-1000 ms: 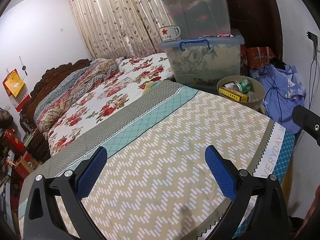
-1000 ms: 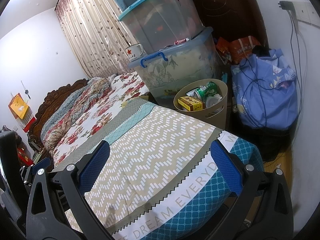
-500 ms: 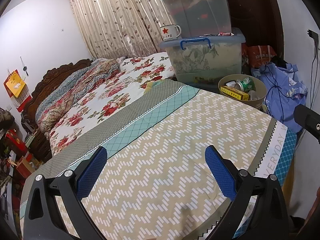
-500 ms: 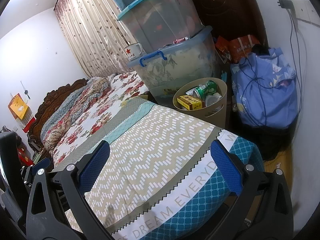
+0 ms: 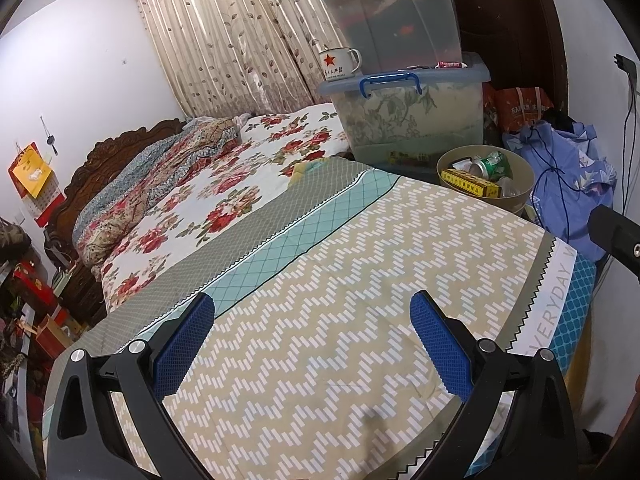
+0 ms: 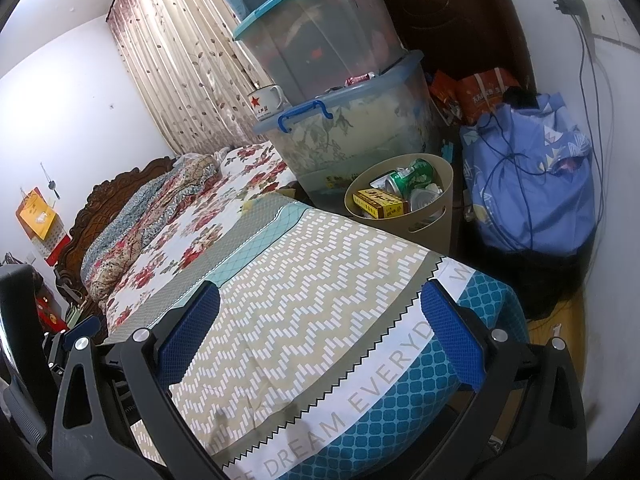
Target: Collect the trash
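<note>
Hovering spread and empty over zigzag-patterned beige bedspread: left gripper, right gripper; round tan trash bin beyond.

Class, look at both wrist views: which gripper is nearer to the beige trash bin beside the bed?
Probably the right gripper: it hangs over the bed's foot corner, the trash bin just beyond. The left gripper sits farther back over the bedspread.

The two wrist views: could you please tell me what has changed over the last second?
Very little. Both cameras drifted slightly. The left gripper and right gripper stay open and empty above the zigzag-patterned bedspread. The round beige wastebasket still holds the green can and yellow carton.
</note>
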A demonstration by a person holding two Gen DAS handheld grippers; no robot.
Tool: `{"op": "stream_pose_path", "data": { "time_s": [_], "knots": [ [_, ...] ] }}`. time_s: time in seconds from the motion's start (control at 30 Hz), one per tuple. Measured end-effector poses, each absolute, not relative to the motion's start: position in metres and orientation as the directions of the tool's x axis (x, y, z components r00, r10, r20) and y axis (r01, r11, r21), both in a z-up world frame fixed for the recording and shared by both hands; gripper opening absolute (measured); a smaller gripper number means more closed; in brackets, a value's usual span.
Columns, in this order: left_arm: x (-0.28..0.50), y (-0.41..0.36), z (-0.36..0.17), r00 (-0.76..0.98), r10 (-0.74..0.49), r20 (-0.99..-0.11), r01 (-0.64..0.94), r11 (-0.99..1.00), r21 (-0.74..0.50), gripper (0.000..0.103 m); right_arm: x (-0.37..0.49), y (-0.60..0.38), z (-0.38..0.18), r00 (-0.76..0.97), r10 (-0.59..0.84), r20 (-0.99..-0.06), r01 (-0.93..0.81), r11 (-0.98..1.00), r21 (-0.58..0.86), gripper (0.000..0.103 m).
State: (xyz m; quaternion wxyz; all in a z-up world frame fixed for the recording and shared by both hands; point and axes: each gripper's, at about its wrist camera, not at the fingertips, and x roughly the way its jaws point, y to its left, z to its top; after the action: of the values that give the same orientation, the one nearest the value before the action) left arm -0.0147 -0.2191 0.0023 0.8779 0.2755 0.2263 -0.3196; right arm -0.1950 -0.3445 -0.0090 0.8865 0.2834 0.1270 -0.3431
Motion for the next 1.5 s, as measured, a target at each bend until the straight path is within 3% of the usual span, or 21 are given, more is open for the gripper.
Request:
{"op": "stream_pose_path", "data": {
  "time_s": [1.5],
  "knots": [
    [-0.0106,-0.2141,0.0007,0.694,-0.433,-0.574,0.687,0.636,0.351,0.094,-0.1955,-0.3427,-0.01,0.732,-0.534,-0.422,0.68,0.603,0.417,0.099]
  ]
}}
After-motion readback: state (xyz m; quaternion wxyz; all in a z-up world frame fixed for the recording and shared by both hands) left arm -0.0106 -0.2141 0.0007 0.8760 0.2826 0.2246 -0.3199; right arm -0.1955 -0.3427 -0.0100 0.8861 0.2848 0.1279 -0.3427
